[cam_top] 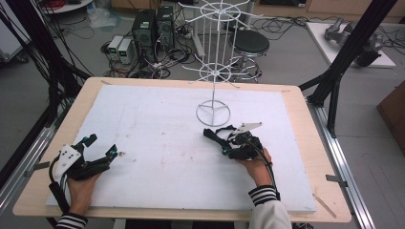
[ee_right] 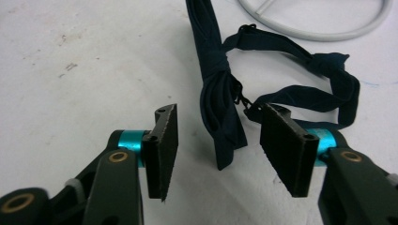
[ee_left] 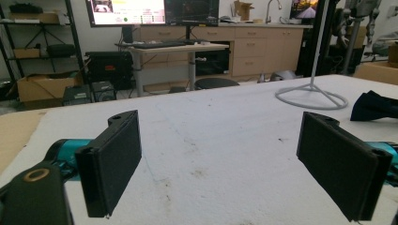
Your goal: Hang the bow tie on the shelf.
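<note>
A dark navy bow tie (ee_right: 220,93) with its thin strap (ee_right: 300,96) lies on the white foam board (cam_top: 157,129), just in front of the round base (cam_top: 213,114) of a white wire stand (cam_top: 216,43). My right gripper (ee_right: 217,113) is open, low over the board, with the bow tie's end between its two pads and neither pad touching it. In the high view the right gripper (cam_top: 223,143) sits right of centre, at the bow tie (cam_top: 215,133). My left gripper (cam_top: 101,145) rests at the board's left, open and holding nothing (ee_left: 220,122). Far right, its camera catches the bow tie (ee_left: 373,105).
The stand's base (ee_left: 311,97) is right behind the bow tie. The wooden table rim (cam_top: 305,119) frames the board. Black frame posts (cam_top: 356,43) rise at both sides. A stool (cam_top: 249,45) and computer boxes (cam_top: 153,28) stand on the floor beyond.
</note>
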`<state>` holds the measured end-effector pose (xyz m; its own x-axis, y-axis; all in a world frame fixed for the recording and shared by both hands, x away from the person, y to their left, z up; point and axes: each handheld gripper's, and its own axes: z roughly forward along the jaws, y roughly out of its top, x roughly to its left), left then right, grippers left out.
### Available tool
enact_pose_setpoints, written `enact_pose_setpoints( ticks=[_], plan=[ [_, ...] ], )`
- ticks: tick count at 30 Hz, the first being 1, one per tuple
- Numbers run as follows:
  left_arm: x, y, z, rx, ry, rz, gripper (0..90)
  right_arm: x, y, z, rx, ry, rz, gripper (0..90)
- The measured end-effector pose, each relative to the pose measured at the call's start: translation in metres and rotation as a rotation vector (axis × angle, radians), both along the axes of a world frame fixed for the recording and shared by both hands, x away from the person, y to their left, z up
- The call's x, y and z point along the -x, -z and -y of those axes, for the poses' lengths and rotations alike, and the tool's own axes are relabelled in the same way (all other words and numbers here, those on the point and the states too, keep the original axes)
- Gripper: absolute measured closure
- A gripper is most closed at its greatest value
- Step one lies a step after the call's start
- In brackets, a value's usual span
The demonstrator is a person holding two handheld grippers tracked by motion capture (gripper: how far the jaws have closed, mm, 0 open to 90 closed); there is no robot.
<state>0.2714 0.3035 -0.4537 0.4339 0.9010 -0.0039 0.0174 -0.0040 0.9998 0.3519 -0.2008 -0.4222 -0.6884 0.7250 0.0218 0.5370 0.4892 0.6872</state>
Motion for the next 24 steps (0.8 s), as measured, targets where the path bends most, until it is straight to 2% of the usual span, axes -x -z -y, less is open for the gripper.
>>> enact_pose_setpoints(
  ticks=[3, 10, 12, 15, 24],
  plan=[
    [0.0000, 0.0000, 0.0000, 0.000, 0.000, 0.000, 14.6, -0.0008, 0.0004, 0.0009, 0.001, 0.002, -0.008, 52.5],
    [0.0001, 0.0000, -0.0001, -0.004, 0.001, 0.000, 14.6, -0.0014, 0.0017, -0.0026, 0.049, -0.003, 0.003, 66.8],
    [0.0002, 0.0000, -0.0001, -0.004, 0.001, 0.000, 14.6, -0.0016, 0.0025, -0.0041, 0.049, -0.003, -0.008, 70.5],
    [0.0002, 0.0000, -0.0001, -0.004, 0.000, 0.001, 14.6, -0.0010, 0.0021, -0.0054, 0.068, -0.015, 0.023, 81.4],
    [0.0002, 0.0000, -0.0001, -0.004, 0.001, 0.000, 14.6, 0.0027, -0.0022, -0.0079, 0.048, -0.041, 0.059, 86.3]
  ],
)
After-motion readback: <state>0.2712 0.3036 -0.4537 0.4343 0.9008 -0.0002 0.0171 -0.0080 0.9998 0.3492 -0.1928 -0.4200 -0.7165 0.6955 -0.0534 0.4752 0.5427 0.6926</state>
